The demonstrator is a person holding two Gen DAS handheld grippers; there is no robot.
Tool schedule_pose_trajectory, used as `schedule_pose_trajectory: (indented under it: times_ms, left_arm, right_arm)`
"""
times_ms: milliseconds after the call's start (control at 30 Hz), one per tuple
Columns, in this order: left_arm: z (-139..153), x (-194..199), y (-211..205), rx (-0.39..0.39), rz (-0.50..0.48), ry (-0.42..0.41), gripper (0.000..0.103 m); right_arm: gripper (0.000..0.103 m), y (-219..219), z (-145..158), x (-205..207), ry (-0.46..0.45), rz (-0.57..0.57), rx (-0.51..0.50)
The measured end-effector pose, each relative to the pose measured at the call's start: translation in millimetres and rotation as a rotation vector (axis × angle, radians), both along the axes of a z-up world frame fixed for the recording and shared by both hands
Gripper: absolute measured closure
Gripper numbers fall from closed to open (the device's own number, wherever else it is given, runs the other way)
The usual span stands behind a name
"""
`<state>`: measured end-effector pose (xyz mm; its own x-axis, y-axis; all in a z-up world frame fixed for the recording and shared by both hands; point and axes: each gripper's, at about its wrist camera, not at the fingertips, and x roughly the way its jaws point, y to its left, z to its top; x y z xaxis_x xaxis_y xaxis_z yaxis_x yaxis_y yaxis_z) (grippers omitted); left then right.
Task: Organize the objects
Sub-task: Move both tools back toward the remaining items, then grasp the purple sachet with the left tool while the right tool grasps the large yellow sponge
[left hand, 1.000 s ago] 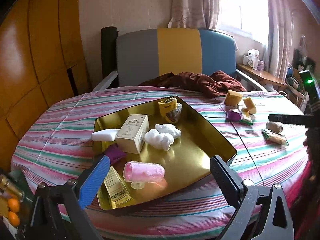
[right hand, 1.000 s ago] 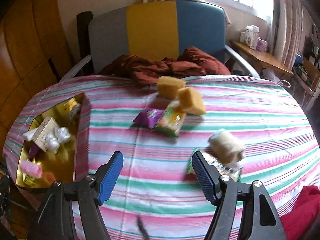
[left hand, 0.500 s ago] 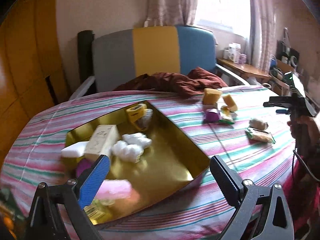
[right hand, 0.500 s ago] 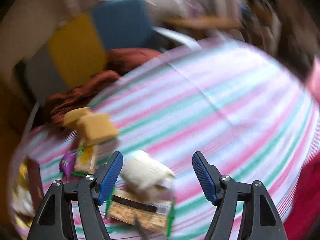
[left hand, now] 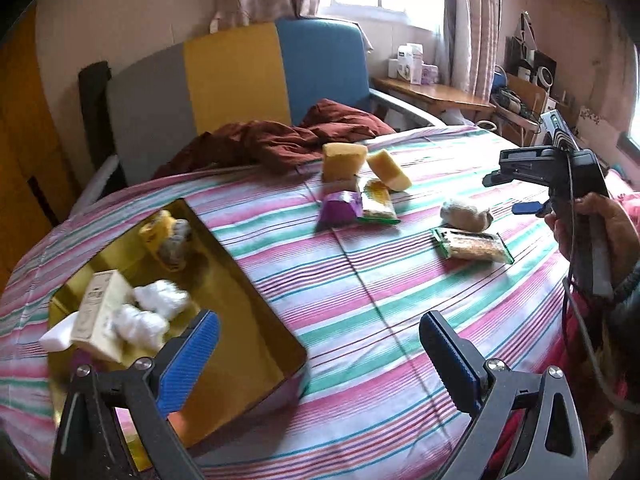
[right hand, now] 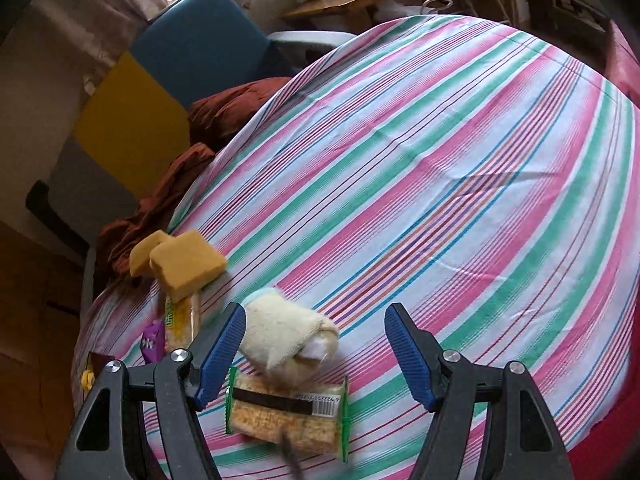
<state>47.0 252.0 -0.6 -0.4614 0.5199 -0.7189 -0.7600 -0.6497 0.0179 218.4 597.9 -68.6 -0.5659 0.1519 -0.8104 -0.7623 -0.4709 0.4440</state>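
Note:
My right gripper (right hand: pixel 316 320) is open above a beige rolled cloth (right hand: pixel 288 336), which lies between its fingers, close to the left pad (right hand: pixel 224 344). Just under the roll lies a green-edged cracker packet (right hand: pixel 288 416). Two yellow sponges (right hand: pixel 188 264), a snack packet (right hand: pixel 180 316) and a purple packet (right hand: pixel 152 340) sit further left. My left gripper (left hand: pixel 320 344) is open and holds nothing, over the striped cloth beside a gold tray (left hand: pixel 240 340). The tray holds a box (left hand: pixel 100 312), cotton balls (left hand: pixel 156 308) and a yellow roll (left hand: pixel 160 228). A hand (left hand: pixel 592 220) holds the right gripper.
A striped cloth (right hand: pixel 440 160) covers the round table. Behind it stands an armchair (left hand: pixel 240 80) with a dark red cloth (left hand: pixel 280 140) draped on it. A wooden desk (left hand: pixel 436 94) with boxes stands at the back right.
The left wrist view has swung right, so the tray now sits at its left. My right gripper rolled and dropped over the rolled cloth and cracker packet, then nearly stopped.

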Motion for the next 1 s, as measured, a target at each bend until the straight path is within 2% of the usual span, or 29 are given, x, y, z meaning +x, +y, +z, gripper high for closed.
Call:
schedule_pose_trajectory:
  times_ms: [133,400,500,600,700,1000]
  left_arm:
    - [-6,-13,17,-0.002,0.012,-0.046,0.002]
    - [-9,-48,53,0.007,0.051,-0.089,0.003]
    - [-13,-63,69,-0.016,0.049,-0.092,0.01]
    - [-19,-83,85,-0.022,0.058,-0.131,0.012]
    - [-26,-101,101,-0.041,0.061,-0.149,0.018]
    - [-43,-135,146,-0.061,0.056,-0.173,0.017]
  right_arm:
    - [0.03,0,-1,0,0.009,0.018,-0.01]
    - [0.03,-7,2,-10,0.013,0.084,0.007]
    - [0.03,-12,3,-16,0.015,0.122,0.012]
    - [0.03,-17,4,-20,0.012,0.154,0.017]
    - [0.03,-19,4,-23,0.012,0.172,0.018]
    - [0.03,-24,3,-28,0.015,0.212,0.008]
